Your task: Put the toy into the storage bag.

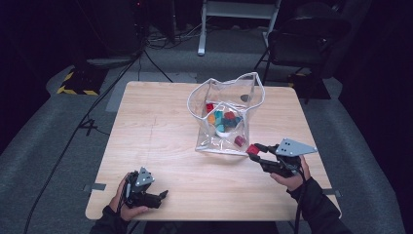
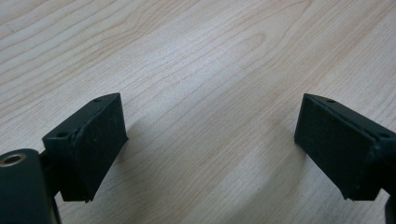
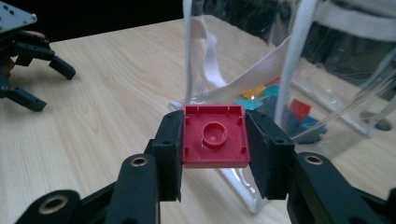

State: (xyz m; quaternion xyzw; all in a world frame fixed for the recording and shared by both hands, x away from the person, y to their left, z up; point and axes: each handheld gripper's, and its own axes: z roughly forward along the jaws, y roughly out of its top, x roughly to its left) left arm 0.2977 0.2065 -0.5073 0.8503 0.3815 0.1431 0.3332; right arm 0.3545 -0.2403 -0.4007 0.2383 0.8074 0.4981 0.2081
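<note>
Beside the clear bag (image 1: 224,117), right claw (image 3: 214,140) clamps a red brick (image 3: 214,136) for loading; left claw (image 2: 210,140) gapes empty on the desk (image 1: 160,146).

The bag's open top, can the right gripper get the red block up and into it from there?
Probably yes. The right gripper holds the red block right beside the clear bag, whose mouth gapes open upward. Only the bag's near wall stands between, so it would have to lift over that rim.

A wooden table (image 1: 156,146) is seen on grey carpet (image 1: 48,141); a black chair (image 1: 304,41) is placed beyond it.
</note>
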